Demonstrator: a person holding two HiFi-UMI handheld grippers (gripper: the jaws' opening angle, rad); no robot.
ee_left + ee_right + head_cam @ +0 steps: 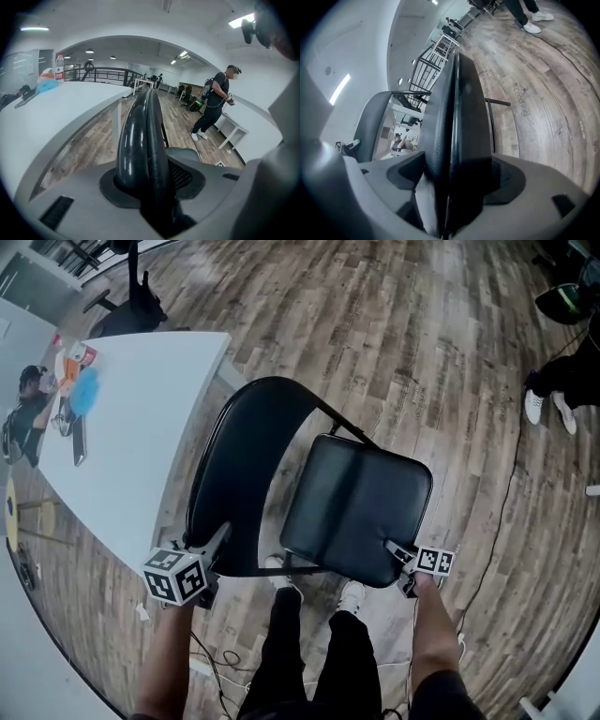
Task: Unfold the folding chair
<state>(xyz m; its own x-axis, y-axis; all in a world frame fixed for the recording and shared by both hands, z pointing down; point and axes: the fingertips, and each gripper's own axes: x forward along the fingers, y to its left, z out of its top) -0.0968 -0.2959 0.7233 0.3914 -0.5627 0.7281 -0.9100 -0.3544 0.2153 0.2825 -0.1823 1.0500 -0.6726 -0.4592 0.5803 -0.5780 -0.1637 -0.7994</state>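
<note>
In the head view, the folding chair fills the middle of the frame and stands on the wood floor. Its black backrest curves up through the left centre, and its padded seat lies at right centre, swung away from the backrest. The left gripper is at the lower left with its marker cube toward the camera, and its jaws are on the lower edge of the backrest. The right gripper is at the lower right and grips the near corner of the seat. The person's legs and white shoes show at the bottom centre between the two arms. A white table runs along the left, just beside the chair, with small items at its upper-left end. Another person's white shoes are at the right edge.

In the left gripper view, the jaws are part-way open and clamped on the backrest's rounded black edge, which rises from the bottom centre to the middle of the frame. The white table sweeps across the left, and a bottle stands at its far end in the upper left. A person stands on the floor at the right centre.

In the right gripper view, the jaws press on both sides of the seat, seen edge-on as a dark slab running from the bottom centre to the upper middle. The wood floor fills the right side, and the white shoes are at the top right.
</note>
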